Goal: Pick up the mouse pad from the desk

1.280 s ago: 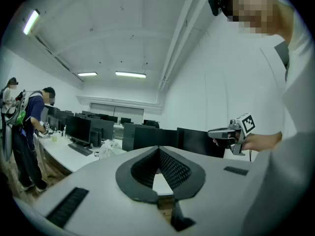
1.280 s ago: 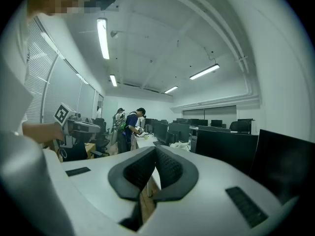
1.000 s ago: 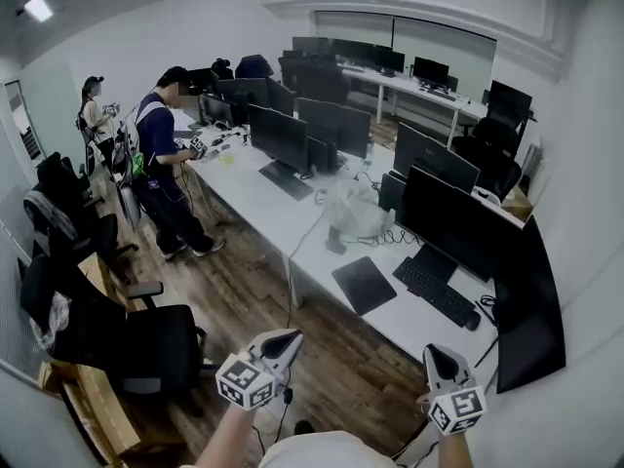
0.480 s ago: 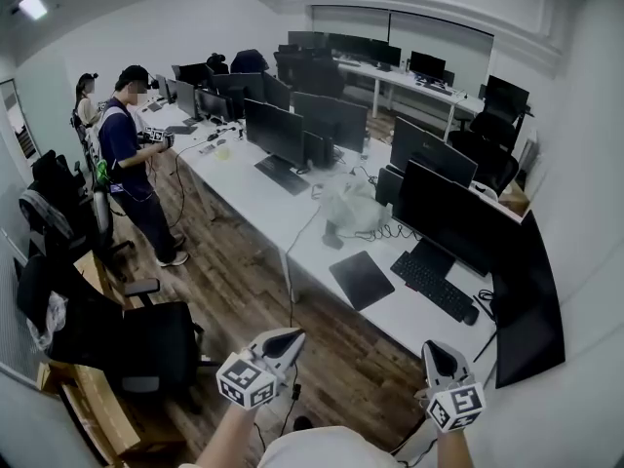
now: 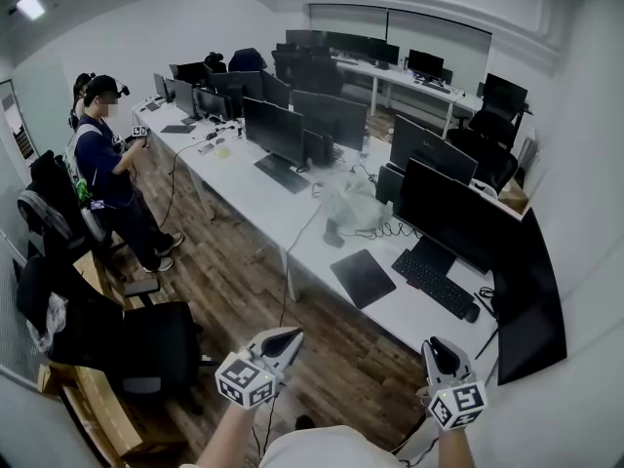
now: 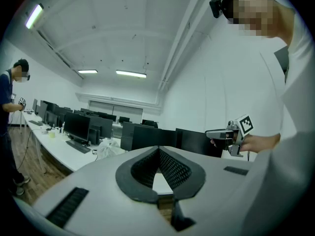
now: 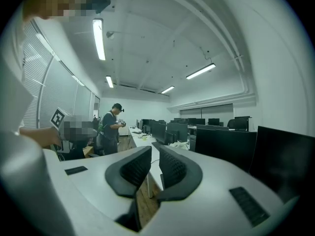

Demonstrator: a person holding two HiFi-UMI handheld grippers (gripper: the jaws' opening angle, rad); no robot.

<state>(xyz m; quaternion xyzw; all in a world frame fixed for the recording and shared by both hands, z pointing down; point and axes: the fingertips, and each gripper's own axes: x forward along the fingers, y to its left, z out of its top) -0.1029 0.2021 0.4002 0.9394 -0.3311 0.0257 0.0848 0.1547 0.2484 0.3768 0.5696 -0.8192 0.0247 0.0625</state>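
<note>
The mouse pad (image 5: 363,277) is a dark, flat rectangle lying on the white desk (image 5: 292,224), left of a black keyboard (image 5: 434,286). Both grippers are held low and well short of the desk, over the wooden floor. In the head view my left gripper (image 5: 291,334) points toward the desk. In its own view, the left gripper (image 6: 157,151) has its pad tips touching and nothing between them. My right gripper (image 5: 436,344) is at the lower right. Its own view shows the right gripper (image 7: 155,149) with jaws opening, a narrow gap between the pads and nothing in it.
A black mouse (image 5: 472,313) lies right of the keyboard, with monitors (image 5: 453,220) behind. A clear plastic bag (image 5: 353,208) and cables sit beyond the pad. A black office chair (image 5: 132,344) stands at the left. A person (image 5: 105,178) stands by the far desk.
The person by the far desk has walked left along the aisle. Both grippers stay where they were.
</note>
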